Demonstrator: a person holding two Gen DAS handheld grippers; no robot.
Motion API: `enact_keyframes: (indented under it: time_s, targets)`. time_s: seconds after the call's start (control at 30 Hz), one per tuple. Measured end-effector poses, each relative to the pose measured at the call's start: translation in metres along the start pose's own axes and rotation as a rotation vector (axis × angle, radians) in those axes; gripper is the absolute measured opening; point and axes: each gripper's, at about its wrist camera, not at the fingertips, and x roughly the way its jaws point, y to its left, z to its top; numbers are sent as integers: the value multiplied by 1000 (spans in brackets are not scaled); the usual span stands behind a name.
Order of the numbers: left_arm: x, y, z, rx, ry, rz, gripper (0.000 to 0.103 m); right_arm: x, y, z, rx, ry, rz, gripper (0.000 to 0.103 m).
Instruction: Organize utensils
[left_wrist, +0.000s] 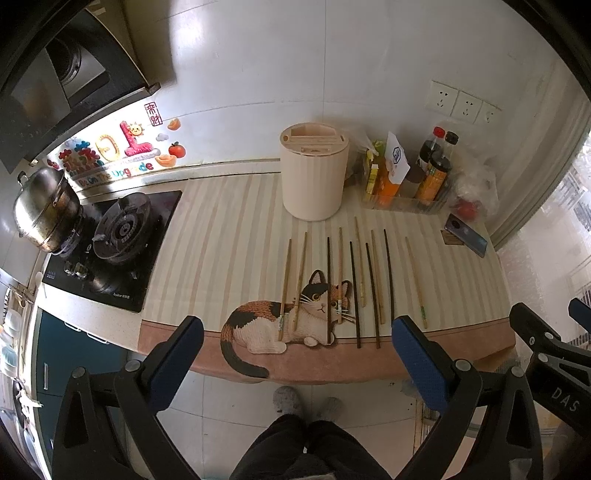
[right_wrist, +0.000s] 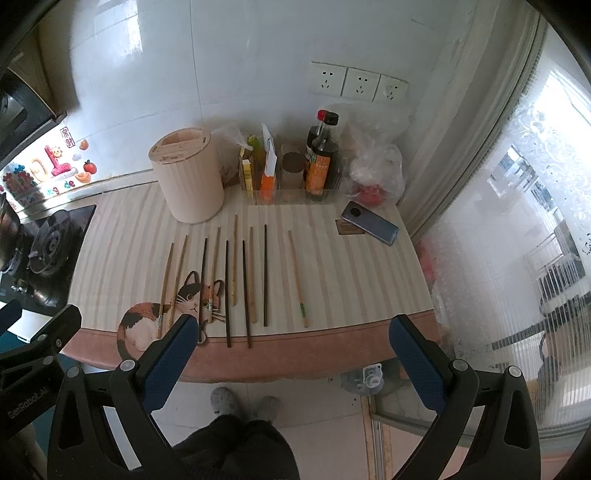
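Jaws on the left gripper (left_wrist: 297, 345) and the right gripper (right_wrist: 291, 341) are both hanging spread wide and empty before the table (left_wrist: 221, 229). Left to right, the chopsticks (left_wrist: 354, 280) are lying loose in a row near the front edge, the beige utensil holder (left_wrist: 314, 171) standing behind them. A clumsy pinch is likely rolling one off, or mixing dark with light.

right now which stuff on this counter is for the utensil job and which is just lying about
For the job:
chopsticks
cream utensil holder
left gripper, right gripper, both open

Lying about:
phone
sauce bottles
steel pot
plastic bag
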Motion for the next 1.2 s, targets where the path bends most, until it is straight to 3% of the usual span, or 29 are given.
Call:
enact_keyframes:
  time_s: [1.2]
  targets:
    - [-17, -5, -19, -32, -39, 3, 103, -21, -3, -9, 3, -34, 21, 103]
